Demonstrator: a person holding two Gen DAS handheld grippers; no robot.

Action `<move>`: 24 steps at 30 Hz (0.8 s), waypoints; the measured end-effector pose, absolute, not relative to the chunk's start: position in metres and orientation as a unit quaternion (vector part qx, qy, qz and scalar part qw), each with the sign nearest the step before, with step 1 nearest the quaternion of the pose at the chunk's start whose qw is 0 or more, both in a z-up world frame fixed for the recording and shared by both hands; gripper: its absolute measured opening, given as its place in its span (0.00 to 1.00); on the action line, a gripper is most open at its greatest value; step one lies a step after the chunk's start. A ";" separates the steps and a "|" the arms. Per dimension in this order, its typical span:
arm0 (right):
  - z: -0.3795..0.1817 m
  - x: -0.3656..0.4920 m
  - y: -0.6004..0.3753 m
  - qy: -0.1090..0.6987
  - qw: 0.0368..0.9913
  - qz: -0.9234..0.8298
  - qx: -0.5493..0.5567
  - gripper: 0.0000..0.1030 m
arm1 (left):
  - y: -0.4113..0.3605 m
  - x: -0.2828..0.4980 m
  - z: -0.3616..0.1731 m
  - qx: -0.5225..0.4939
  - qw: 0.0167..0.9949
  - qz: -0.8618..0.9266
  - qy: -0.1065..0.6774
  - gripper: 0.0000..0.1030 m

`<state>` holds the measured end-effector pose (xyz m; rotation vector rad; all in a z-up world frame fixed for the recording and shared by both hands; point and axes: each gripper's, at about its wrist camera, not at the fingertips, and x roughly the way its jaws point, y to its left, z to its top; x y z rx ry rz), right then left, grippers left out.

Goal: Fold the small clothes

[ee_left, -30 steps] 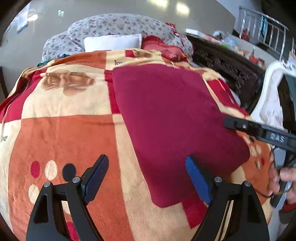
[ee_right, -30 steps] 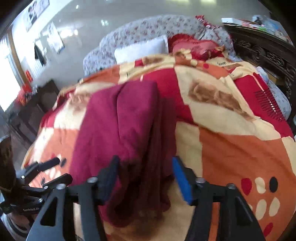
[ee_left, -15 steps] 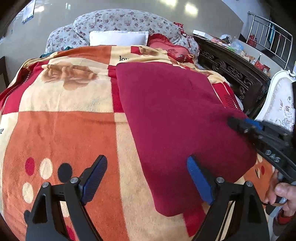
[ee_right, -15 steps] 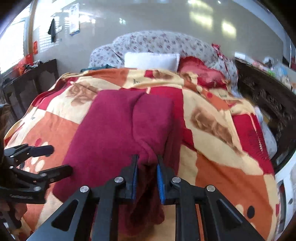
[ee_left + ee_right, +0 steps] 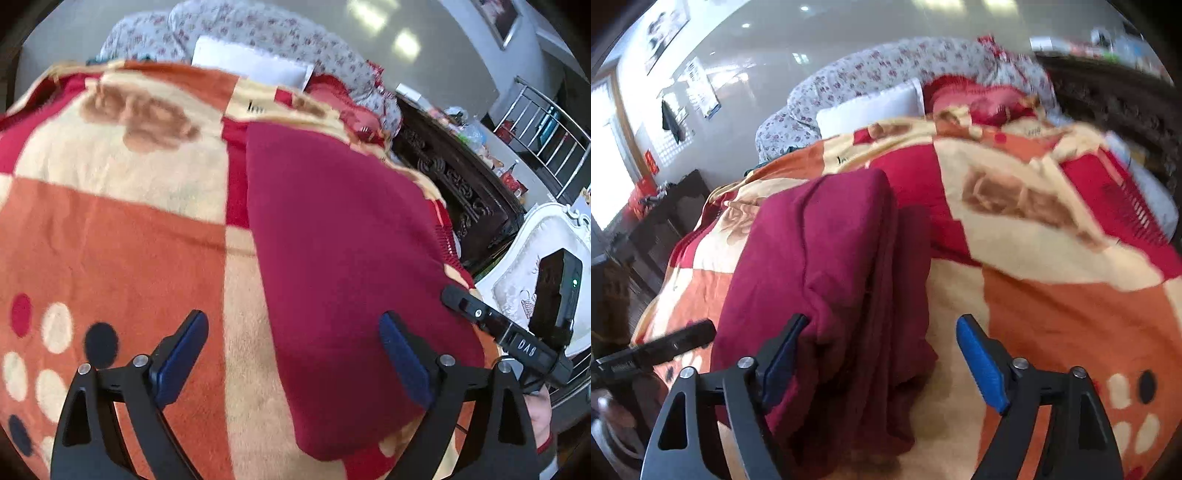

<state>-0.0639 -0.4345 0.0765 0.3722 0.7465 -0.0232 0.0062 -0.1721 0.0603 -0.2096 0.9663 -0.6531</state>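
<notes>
The dark red knit garment (image 5: 343,251) is laid lengthwise on the orange, cream and red patterned fleece blanket (image 5: 110,229) covering the bed.

In the right wrist view, bunched layers are seen at 6 o'clock. The right tool (image 5: 882,363) is spread open, its left pad touching the cloth. The left tool (image 5: 293,363) is open and empty.

Risk: if only one layer is pinched, the fold may slip apart.

A white pillow (image 5: 251,68) lies at 12 o'clock and dark carved furniture (image 5: 458,184) at 3 o'clock.

The bed (image 5: 110,229) is viewed closely from its foot toward the pillows (image 5: 868,107) by both wrist cameras, the maroon cloth (image 5: 351,240) being shared.
</notes>
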 end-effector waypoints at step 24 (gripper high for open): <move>0.076 -0.102 -0.322 0.434 0.855 0.150 0.241 0.56 | -0.096 -0.066 0.082 -0.039 0.793 -0.335 0.507 0.58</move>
